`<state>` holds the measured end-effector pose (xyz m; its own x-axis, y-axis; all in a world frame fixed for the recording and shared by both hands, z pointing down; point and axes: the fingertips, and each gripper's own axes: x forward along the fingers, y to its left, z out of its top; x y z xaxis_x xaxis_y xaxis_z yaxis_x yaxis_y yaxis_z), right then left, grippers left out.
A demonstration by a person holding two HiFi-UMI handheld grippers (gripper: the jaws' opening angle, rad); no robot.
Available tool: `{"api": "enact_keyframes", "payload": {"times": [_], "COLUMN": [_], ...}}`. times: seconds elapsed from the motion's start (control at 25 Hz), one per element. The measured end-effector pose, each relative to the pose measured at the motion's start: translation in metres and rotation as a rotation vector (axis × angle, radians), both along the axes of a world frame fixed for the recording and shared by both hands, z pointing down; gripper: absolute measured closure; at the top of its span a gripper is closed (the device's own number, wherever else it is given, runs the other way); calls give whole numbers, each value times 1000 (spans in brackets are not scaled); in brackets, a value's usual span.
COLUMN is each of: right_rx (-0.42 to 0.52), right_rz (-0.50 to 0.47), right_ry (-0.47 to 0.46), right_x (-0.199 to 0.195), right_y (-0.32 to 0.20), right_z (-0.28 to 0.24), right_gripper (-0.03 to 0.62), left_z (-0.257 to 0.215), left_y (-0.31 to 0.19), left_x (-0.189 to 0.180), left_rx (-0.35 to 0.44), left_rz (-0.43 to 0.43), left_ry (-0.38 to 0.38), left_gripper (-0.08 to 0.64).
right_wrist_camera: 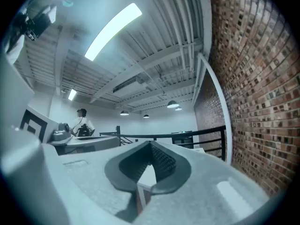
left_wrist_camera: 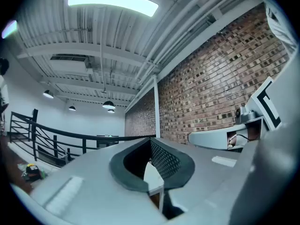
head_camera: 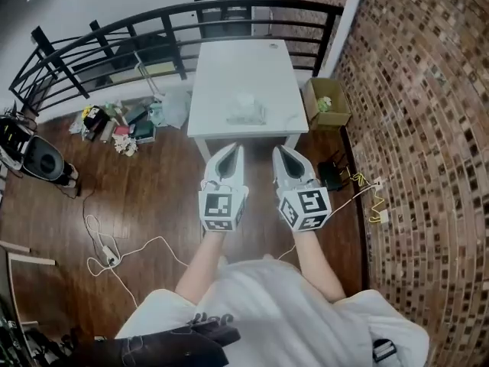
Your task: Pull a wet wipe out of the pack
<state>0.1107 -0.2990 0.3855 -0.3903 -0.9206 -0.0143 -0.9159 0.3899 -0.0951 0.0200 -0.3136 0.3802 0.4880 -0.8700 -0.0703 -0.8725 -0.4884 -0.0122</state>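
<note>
White wipe pack (head_camera: 246, 112) lies on the table (head_camera: 229, 63), visible only from your head view; your left gripper (head_camera: 235, 153) and right gripper (head_camera: 281, 153), jaws closed on nothing, face railing (left_wrist_camera: 70, 135) and brick wall (left_wrist_camera: 211, 88).

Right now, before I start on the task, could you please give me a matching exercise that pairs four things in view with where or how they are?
Things:
1. pack of wipes
2. cardboard box
3. white cable
4. right hand-held gripper

Places or states:
A. on the wooden floor, to the person's left
B. shut and empty, held in the air
C. on the white table
D. on the floor between the table and the brick wall

Pairs: 1-C, 2-D, 3-A, 4-B.
</note>
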Motion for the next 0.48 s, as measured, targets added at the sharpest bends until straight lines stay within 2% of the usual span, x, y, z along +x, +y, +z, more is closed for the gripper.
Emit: {"api": "enact_keyframes", "payload": {"times": [0.12, 0.24, 0.48], "right_rx": [56, 1, 1], "right_rz": [4, -18, -91], "right_ry": [21, 14, -18], "right_x": [-17, -41, -83], "right_y": [2, 1, -1], "right_z": [-14, -5, -5], "right_gripper": [603, 603, 603], "left_z": [-4, 0, 9], "left_y": [6, 7, -5], "left_x": [-22, -43, -58], "left_rx": [-9, -60, -63], "left_rz": [6, 6, 26], "left_ry": [40, 84, 77], "left_gripper": [545, 545, 545]}}
